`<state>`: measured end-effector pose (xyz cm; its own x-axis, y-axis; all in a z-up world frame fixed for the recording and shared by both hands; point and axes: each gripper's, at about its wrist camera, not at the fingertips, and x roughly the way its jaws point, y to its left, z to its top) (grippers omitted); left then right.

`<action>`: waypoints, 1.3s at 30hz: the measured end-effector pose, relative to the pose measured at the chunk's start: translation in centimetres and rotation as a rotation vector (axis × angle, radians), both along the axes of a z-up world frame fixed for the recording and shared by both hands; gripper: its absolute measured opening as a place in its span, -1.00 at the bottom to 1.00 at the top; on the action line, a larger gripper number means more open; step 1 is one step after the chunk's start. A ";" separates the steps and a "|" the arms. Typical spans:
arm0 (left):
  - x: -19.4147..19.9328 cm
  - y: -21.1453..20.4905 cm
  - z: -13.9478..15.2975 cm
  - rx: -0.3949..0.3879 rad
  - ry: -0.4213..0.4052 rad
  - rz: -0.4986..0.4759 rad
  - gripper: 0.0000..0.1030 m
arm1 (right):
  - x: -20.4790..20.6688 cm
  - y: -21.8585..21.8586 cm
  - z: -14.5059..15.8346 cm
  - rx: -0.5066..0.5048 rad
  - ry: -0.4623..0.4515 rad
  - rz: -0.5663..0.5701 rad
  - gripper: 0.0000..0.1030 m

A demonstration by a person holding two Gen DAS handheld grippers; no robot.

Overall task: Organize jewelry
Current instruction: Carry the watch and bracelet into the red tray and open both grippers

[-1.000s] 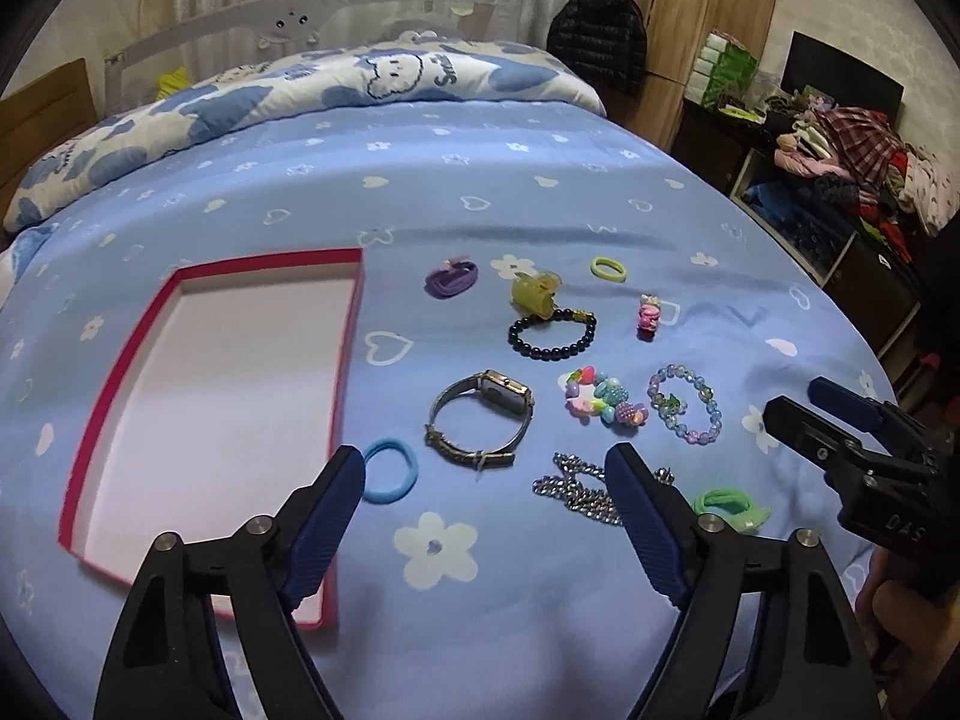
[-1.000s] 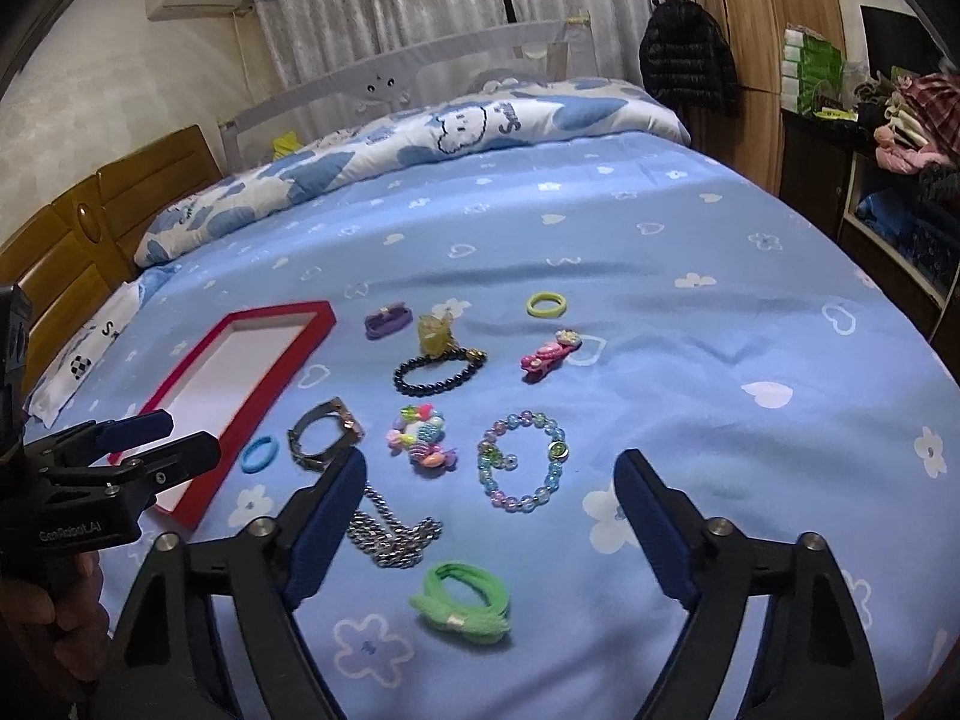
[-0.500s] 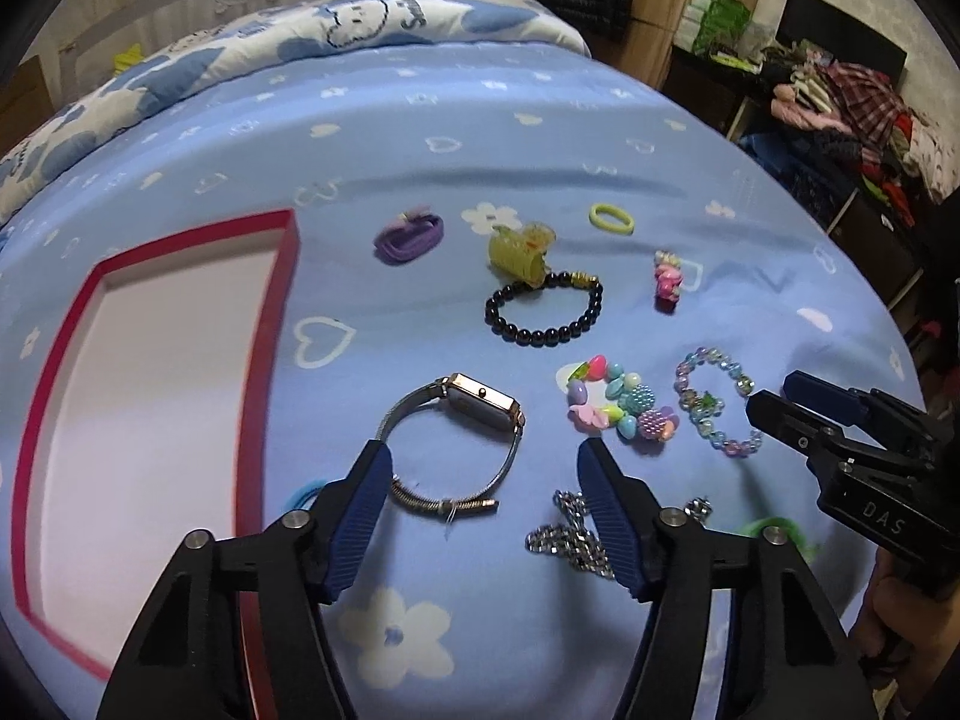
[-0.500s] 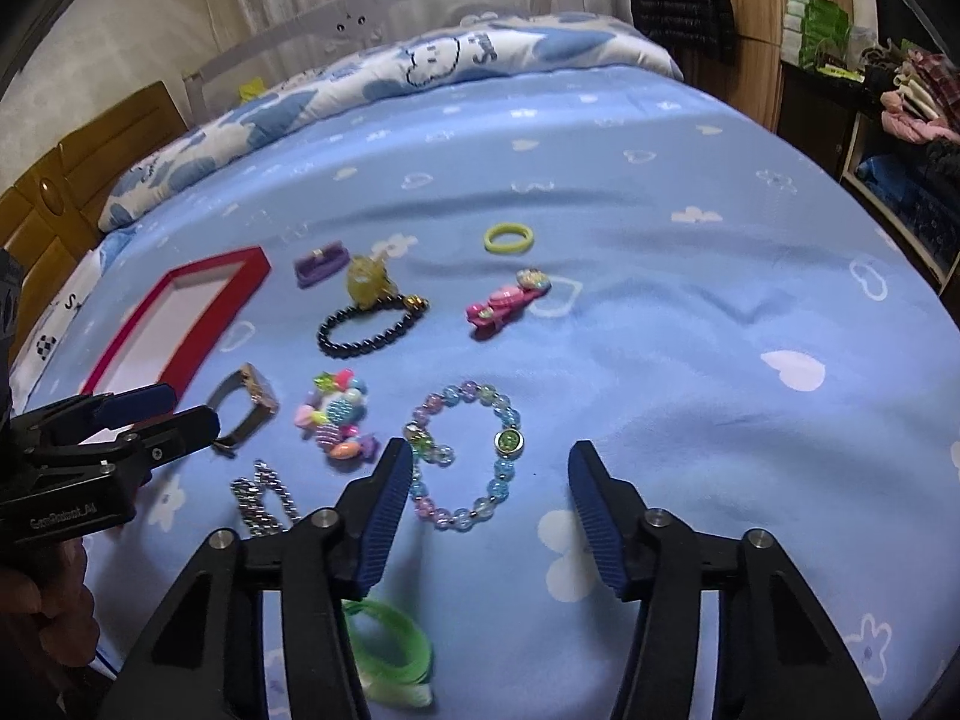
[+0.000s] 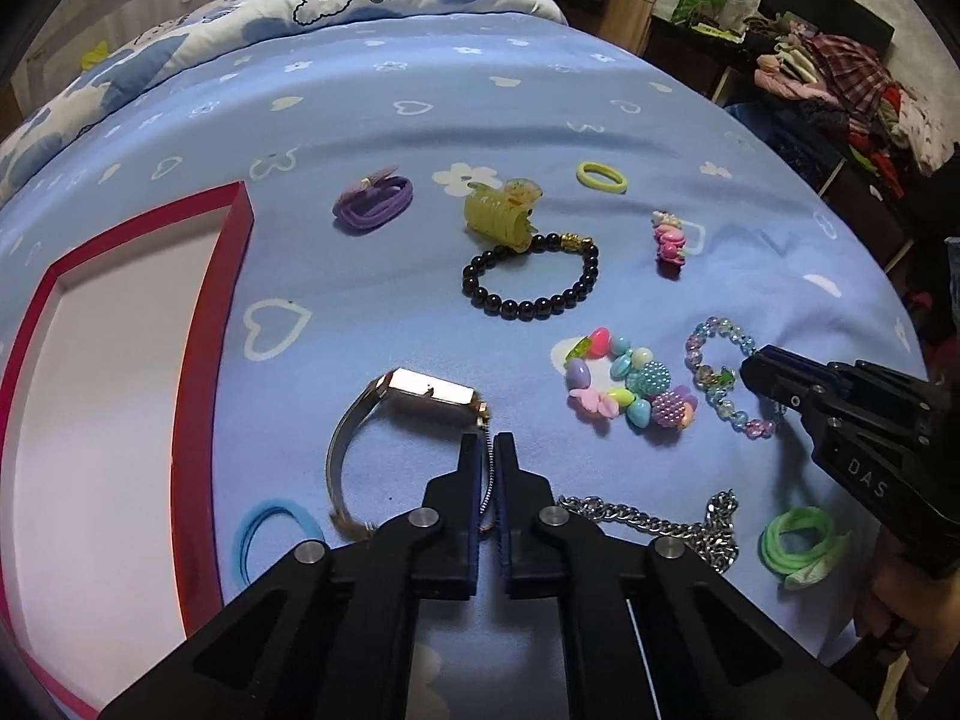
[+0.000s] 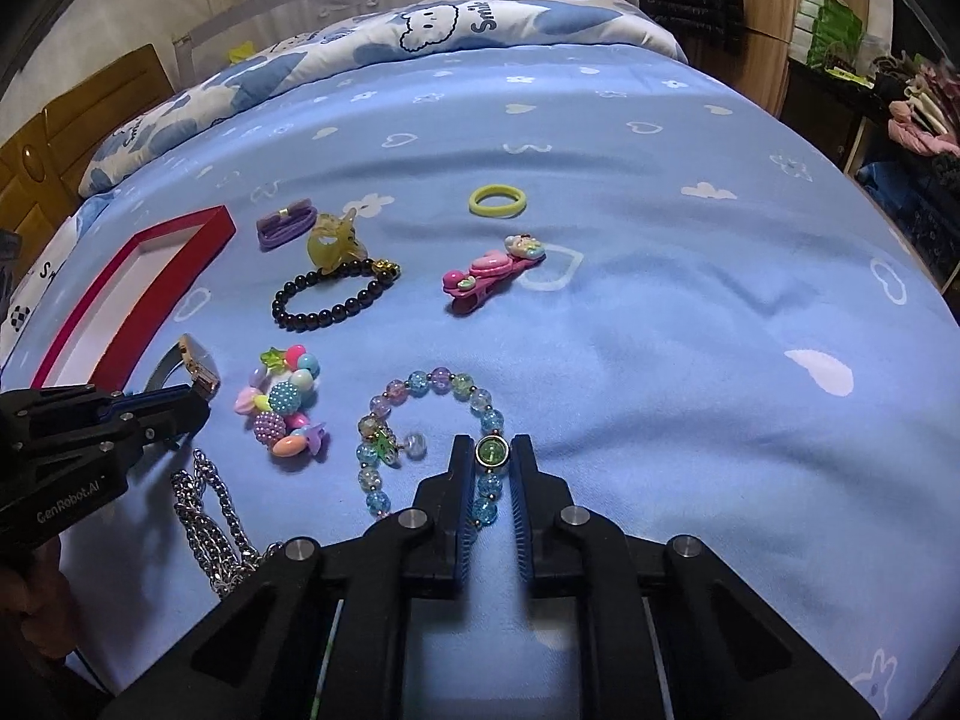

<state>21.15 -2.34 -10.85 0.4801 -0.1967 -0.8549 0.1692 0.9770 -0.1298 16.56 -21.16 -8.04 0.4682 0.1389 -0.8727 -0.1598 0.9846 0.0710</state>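
My left gripper (image 5: 489, 447) is shut on the metal strap of the gold watch (image 5: 420, 390), which lies on the blue bedsheet beside the red tray (image 5: 204, 324). My right gripper (image 6: 492, 450) is shut on the pastel glass-bead bracelet (image 6: 420, 396), its pads on either side of the green bead. The left gripper also shows at the left of the right wrist view (image 6: 198, 411), next to the watch (image 6: 198, 366). The right gripper shows at the right of the left wrist view (image 5: 756, 369), on the bracelet (image 5: 708, 360).
On the sheet lie a black bead bracelet (image 5: 534, 288), a colourful chunky bead bracelet (image 5: 630, 387), a silver chain (image 5: 660, 525), a yellow claw clip (image 5: 501, 216), a pink clip (image 6: 492, 273), and purple (image 5: 372, 204), yellow (image 5: 600, 176), blue (image 5: 270, 531) and green (image 5: 798, 543) hair ties.
Both grippers moved down and forward to the sheet and closed: the left onto the watch strap, the right onto the glass-bead bracelet.
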 end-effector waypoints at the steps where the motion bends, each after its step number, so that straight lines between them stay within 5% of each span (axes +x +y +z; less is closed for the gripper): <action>1: -0.1 0.1 0.1 -0.003 -0.004 0.001 -0.97 | 0.0 0.0 0.1 0.006 -0.003 0.000 -0.79; 20: -6.8 6.6 6.8 -0.124 -0.128 0.095 -0.98 | -1.0 3.7 7.7 0.116 -0.168 0.066 -0.79; 39: -11.2 16.7 7.9 -0.092 -0.126 0.317 -0.98 | 0.4 17.4 9.2 0.261 -0.154 0.336 -0.79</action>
